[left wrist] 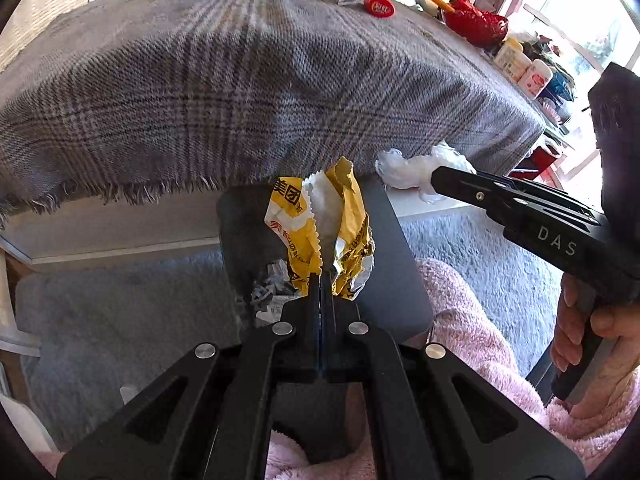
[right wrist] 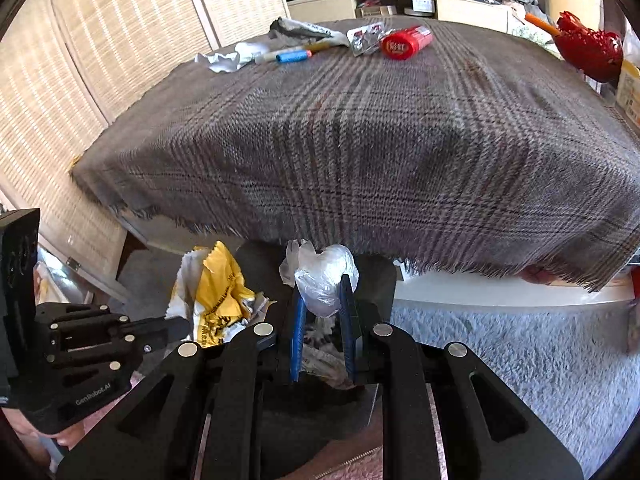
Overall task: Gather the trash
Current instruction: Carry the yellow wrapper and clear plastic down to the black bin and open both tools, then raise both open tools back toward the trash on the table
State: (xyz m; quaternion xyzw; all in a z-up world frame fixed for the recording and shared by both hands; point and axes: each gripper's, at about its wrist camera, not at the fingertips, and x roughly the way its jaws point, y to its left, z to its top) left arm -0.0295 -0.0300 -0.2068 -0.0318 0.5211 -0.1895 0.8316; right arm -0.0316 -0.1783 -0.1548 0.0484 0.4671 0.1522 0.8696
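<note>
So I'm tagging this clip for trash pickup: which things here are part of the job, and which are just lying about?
Part of the job:
- yellow wrapper, pinched in the left gripper
- clear plastic bag, held in the right gripper
- dark bin below both
- crumpled paper on the plaid cloth

Lying about:
- red bowl
- blue-capped marker
- white bottles

The dark bin point(left wrist: 400, 264) sits mostly hidden behind the yellow wrapper point(left wrist: 320, 232) and the tongs.
</note>
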